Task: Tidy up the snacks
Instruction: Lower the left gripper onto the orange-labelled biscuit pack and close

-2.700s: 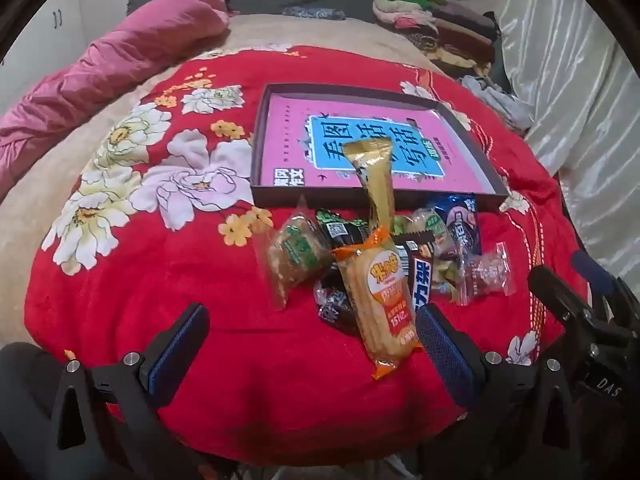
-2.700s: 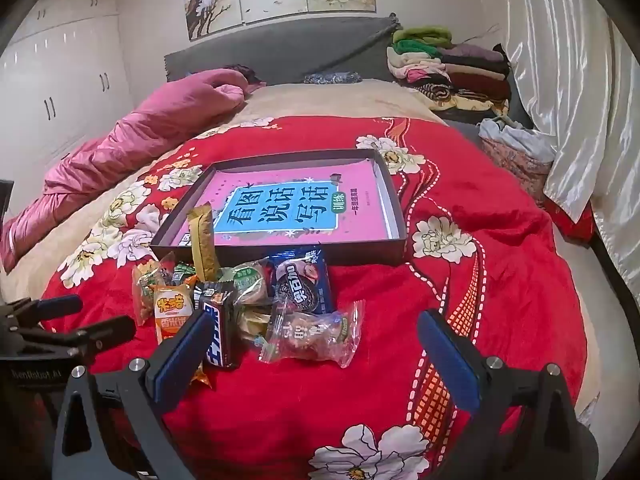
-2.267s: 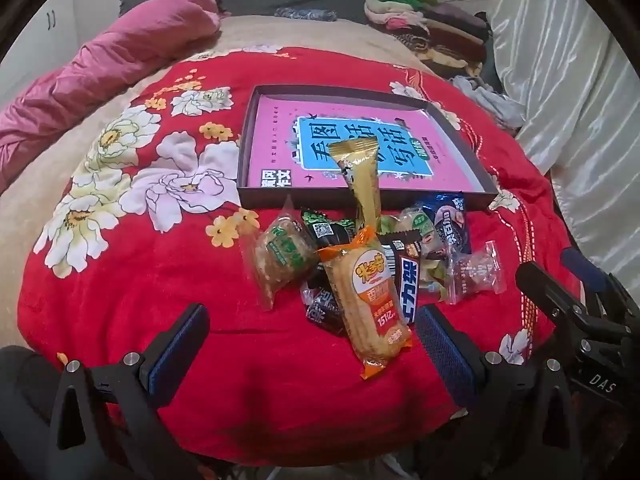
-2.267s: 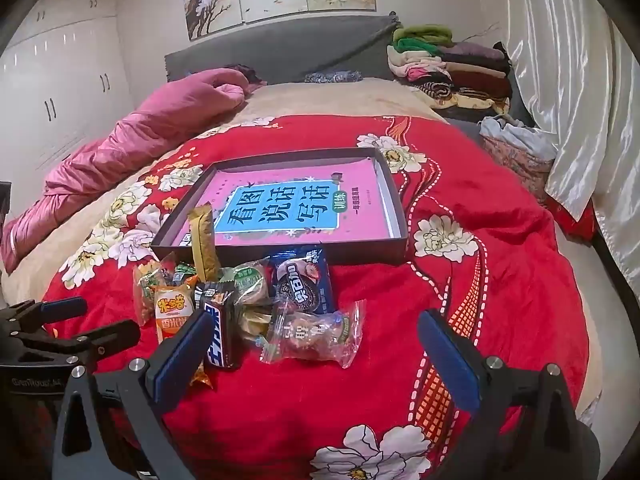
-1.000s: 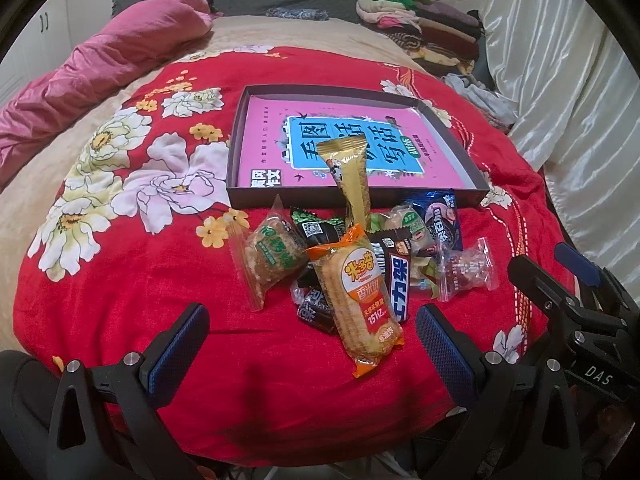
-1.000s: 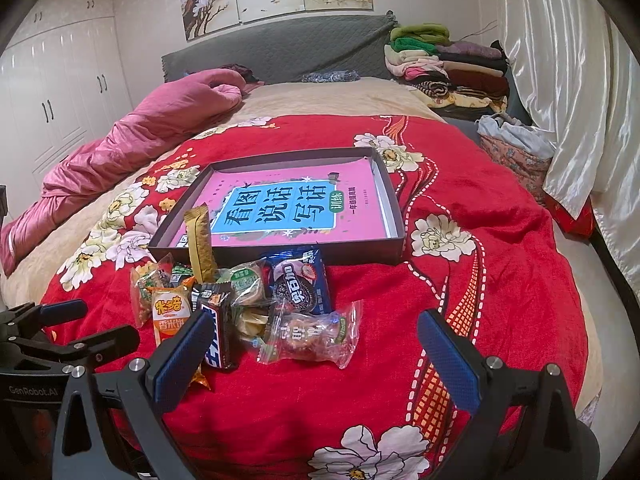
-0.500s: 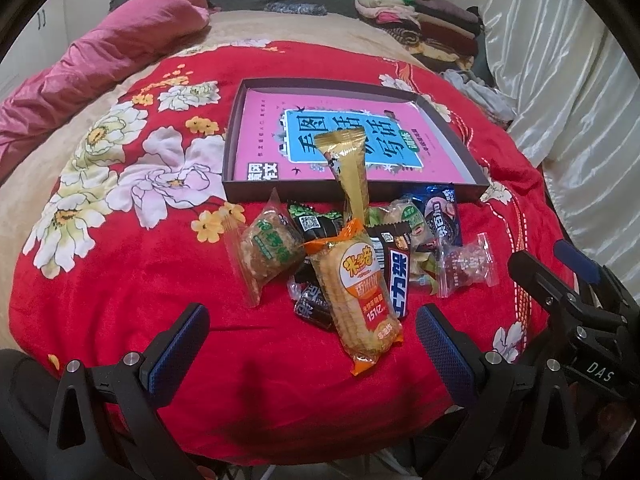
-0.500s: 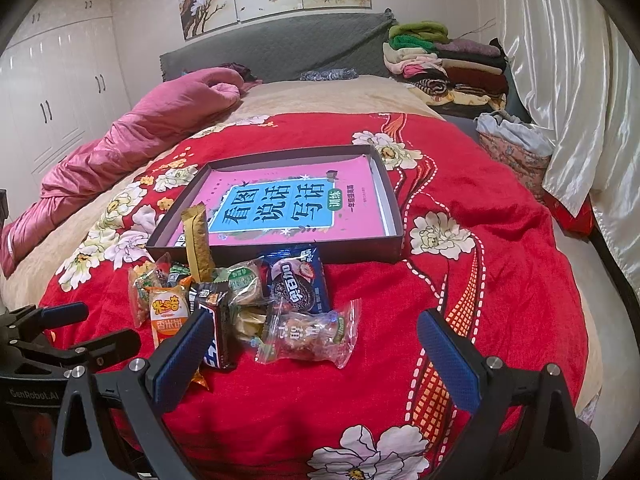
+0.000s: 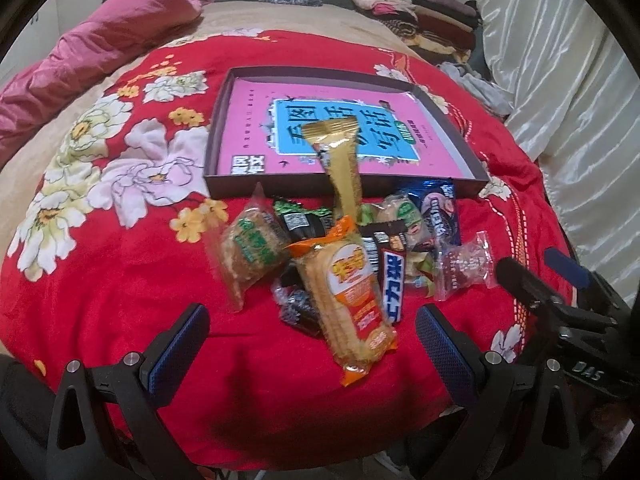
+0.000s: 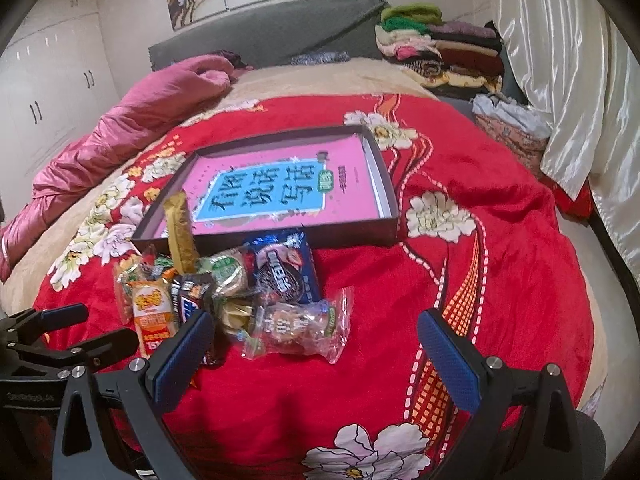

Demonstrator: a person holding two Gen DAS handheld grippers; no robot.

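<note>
A pile of wrapped snacks lies on the red flowered blanket (image 9: 120,280) in front of a dark shallow box (image 9: 348,185) lined with a pink and blue sheet. An orange cracker pack (image 9: 348,304) lies nearest, flanked by a green-label cake (image 9: 250,246) and a blue chocolate bar (image 9: 392,288). A gold bar (image 9: 340,168) leans on the box's front wall. A blue Oreo pack (image 10: 284,270) and a clear-wrapped cake (image 10: 300,326) lie on the right. My left gripper (image 9: 312,344) is open just short of the cracker pack. My right gripper (image 10: 316,348) is open before the clear-wrapped cake.
A pink quilt (image 10: 132,128) lies bunched along the bed's left side. Folded clothes (image 10: 436,52) are stacked at the far right by a grey headboard (image 10: 260,36). White curtains (image 10: 560,80) hang on the right. The bed's edge falls away right under both grippers.
Both grippers have crept a little closer to the snack pile, so it sits larger and lower in view. Neither set of fingers has changed width. The snacks have not moved.
</note>
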